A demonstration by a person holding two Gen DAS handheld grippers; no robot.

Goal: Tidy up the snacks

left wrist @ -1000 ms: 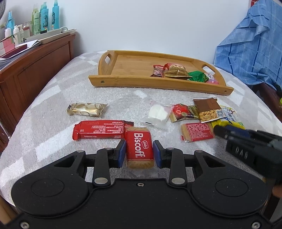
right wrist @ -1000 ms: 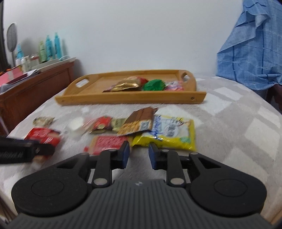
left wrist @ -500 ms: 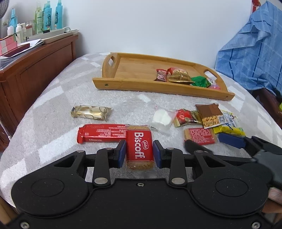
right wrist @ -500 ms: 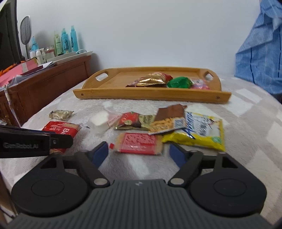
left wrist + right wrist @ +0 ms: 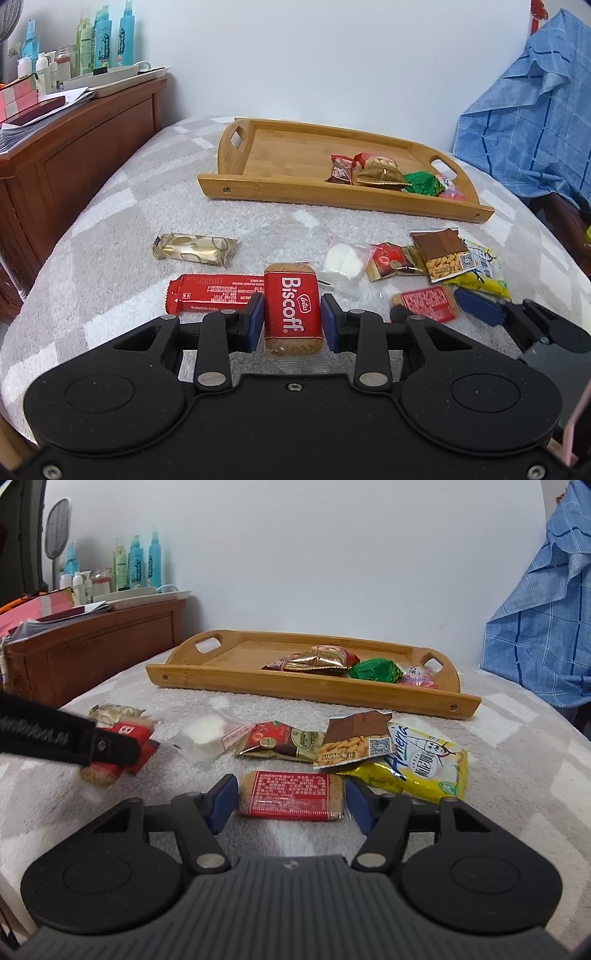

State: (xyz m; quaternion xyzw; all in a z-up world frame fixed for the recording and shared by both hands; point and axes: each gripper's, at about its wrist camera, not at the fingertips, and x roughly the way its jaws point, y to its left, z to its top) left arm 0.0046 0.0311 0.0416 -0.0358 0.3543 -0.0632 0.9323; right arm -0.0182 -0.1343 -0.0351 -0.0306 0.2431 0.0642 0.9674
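Observation:
My left gripper [image 5: 291,317] is shut on a red Biscoff biscuit pack [image 5: 291,308] and holds it just above the grey blanket. My right gripper [image 5: 290,799] is open, its jaws on either side of a red-labelled biscuit pack [image 5: 290,794] that lies flat; this pack also shows in the left wrist view [image 5: 428,304]. A bamboo tray [image 5: 280,162] at the back holds several wrapped snacks [image 5: 380,173]. Loose on the blanket lie a gold bar [image 5: 194,251], a long red bar [image 5: 214,293], a white candy [image 5: 205,738], a red pouch [image 5: 284,740], a peanut pack [image 5: 354,744] and a yellow bag [image 5: 417,764].
A wooden cabinet [image 5: 74,147] with bottles and papers on top stands along the left. A blue plaid cloth [image 5: 532,122] hangs at the right. The blanket drops off at its left and right edges. The left half of the tray floor [image 5: 236,653] is bare.
My right gripper has opened and moved forward so its jaws now flank the red-labelled biscuit pack. My left gripper has lifted slightly with the Biscoff pack in it.

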